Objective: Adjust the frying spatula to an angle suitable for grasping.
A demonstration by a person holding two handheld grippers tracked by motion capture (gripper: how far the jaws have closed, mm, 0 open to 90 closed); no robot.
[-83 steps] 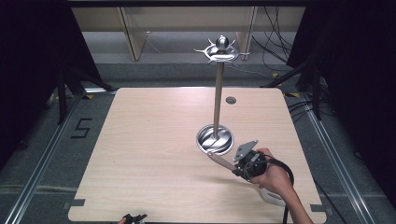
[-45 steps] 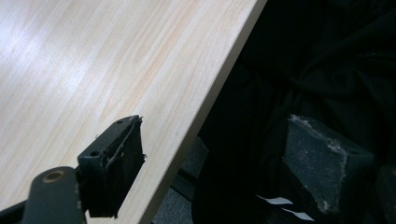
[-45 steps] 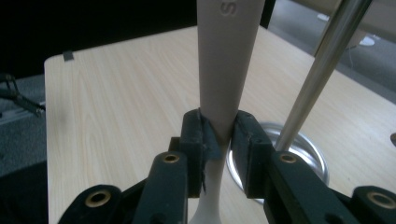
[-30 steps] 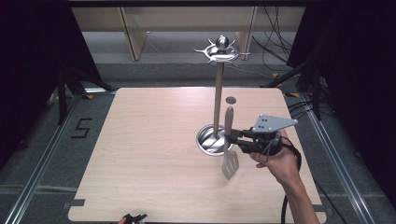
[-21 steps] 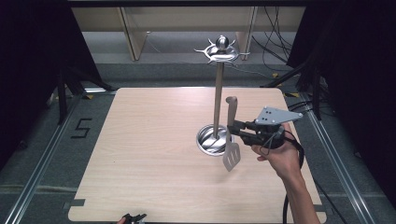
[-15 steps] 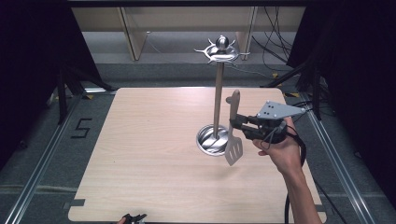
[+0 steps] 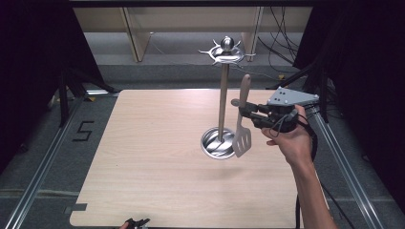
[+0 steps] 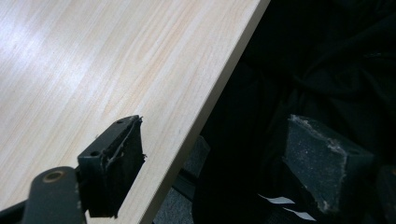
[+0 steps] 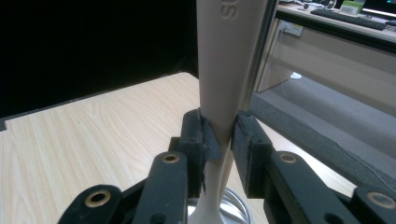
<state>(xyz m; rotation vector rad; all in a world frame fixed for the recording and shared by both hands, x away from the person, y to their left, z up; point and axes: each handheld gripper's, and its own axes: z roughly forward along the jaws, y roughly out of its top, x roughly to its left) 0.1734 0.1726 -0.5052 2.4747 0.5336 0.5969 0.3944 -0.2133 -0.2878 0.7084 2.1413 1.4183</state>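
Observation:
My right gripper (image 7: 237, 107) is shut on the beige handle of a slotted spatula (image 7: 242, 125), held upright in the air to the right of the metal utensil stand (image 7: 222, 100). The spatula's blade hangs just above the stand's round base (image 7: 214, 144). Seen from the right gripper view, both pads (image 9: 196, 135) pinch the spatula handle (image 9: 229, 60), and the right gripper (image 9: 219, 135) points along the table. My left gripper (image 8: 215, 161) is open at the table's near edge (image 8: 212, 93), nothing between its jaws; its tips (image 7: 136, 222) peek in at the bottom of the high view.
The stand's top carries a ring of hooks (image 7: 227, 51) under a ball finial. The wooden table (image 7: 157, 143) is bare around the stand. Metal rails (image 7: 43, 167) flank it on both sides, and shelving and cables lie beyond the far edge.
My right gripper lifted the spatula off the table beside the stand's base and has carried it upward, turning it upright, closer to the pole. The left gripper has stayed put.

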